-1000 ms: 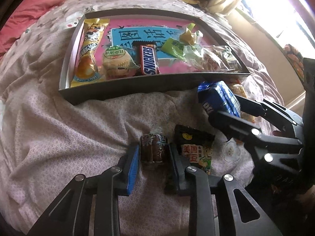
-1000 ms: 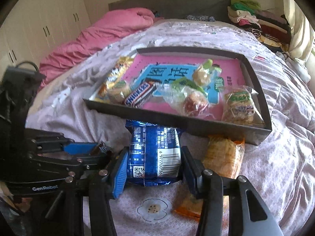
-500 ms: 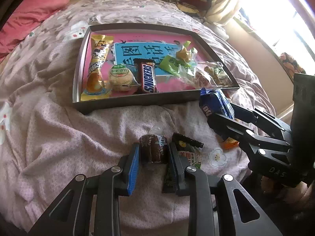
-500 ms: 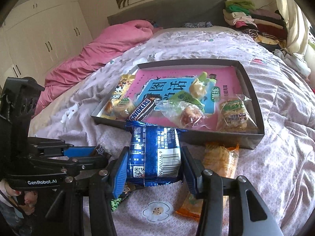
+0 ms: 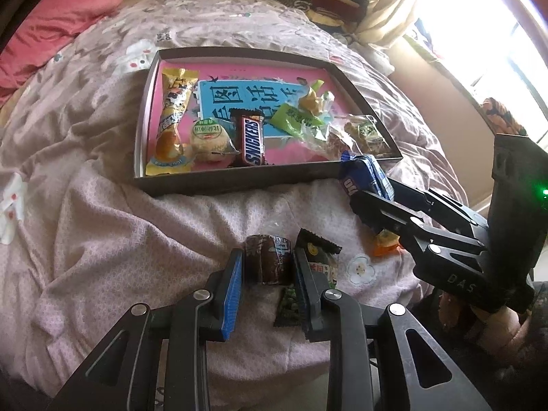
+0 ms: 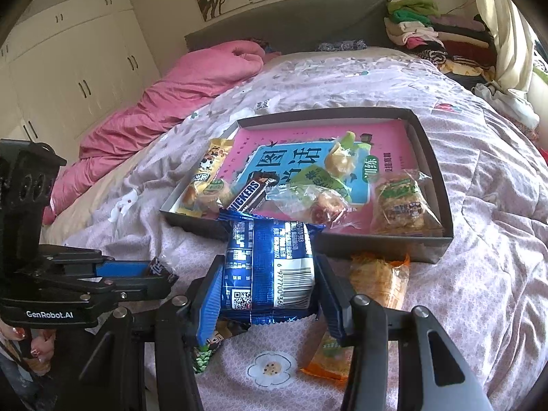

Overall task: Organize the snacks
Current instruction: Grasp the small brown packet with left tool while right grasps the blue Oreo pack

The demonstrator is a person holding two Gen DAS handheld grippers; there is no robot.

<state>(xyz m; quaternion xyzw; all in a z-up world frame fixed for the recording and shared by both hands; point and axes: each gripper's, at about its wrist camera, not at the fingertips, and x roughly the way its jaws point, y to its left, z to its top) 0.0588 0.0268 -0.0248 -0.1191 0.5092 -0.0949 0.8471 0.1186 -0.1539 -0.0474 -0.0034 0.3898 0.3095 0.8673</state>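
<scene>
A dark shallow box [image 5: 236,179] [image 6: 376,241] with a pink and blue book as its floor lies on the bed and holds several snacks, among them a Snickers bar [image 5: 252,141] [image 6: 248,196]. My left gripper [image 5: 268,267] is shut on a small brown wrapped snack [image 5: 267,263], held above the bedspread in front of the box. My right gripper [image 6: 269,282] is shut on a blue snack pack [image 6: 270,267] [image 5: 364,174], held near the box's front right corner. A black and green packet [image 5: 320,267] and an orange packet [image 6: 378,279] lie on the bedspread below.
The bed has a pale floral cover [image 5: 102,233]. A pink duvet [image 6: 178,92] is bunched at the far left. Folded clothes [image 6: 435,37] are stacked at the far right by a curtain. White wardrobes [image 6: 68,61] stand left.
Both grippers have risen and drawn back from the box with their snacks held; the box looks smaller and farther in both views.
</scene>
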